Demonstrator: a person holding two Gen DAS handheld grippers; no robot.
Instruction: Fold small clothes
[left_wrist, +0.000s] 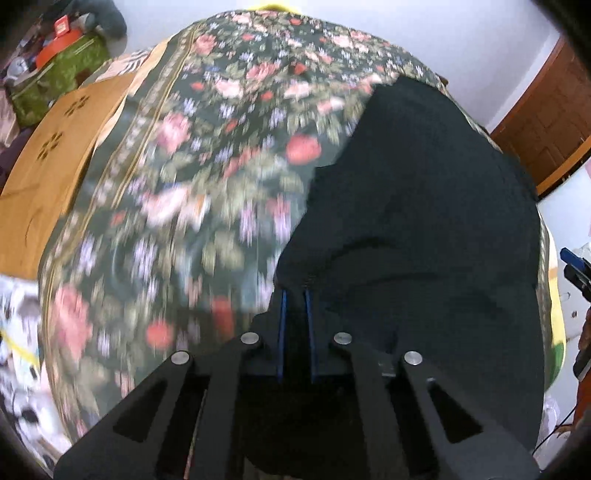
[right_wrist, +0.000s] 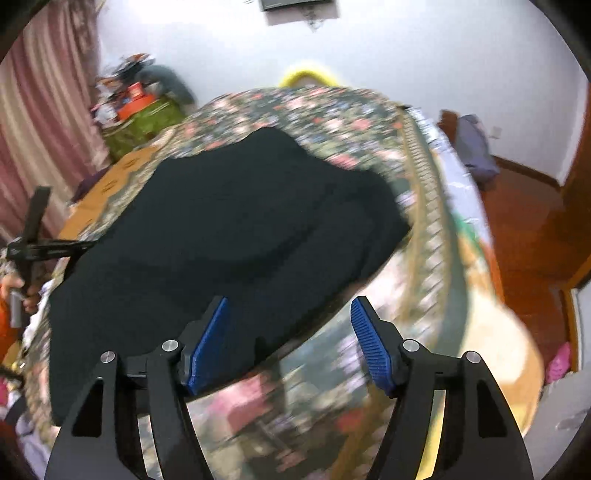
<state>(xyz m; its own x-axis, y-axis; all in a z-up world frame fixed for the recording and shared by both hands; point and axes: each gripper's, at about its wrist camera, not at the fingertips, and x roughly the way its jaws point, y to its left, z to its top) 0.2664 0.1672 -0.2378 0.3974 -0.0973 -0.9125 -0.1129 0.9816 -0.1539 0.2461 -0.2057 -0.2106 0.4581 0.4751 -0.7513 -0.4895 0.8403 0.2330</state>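
While pinched, black garment (left_wrist: 424, 206) fills left hand-held gripper (left_wrist: 295, 295).

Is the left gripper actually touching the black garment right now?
Touching. The left wrist view shows the left gripper with its blue pads nearly closed, pinching the edge of the black garment between them.

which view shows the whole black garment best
The right wrist view: the black garment lies almost entirely in frame on the floral bedspread, its edges visible. The left wrist view shows only part of it, up close, with the left gripper clamped on its edge.
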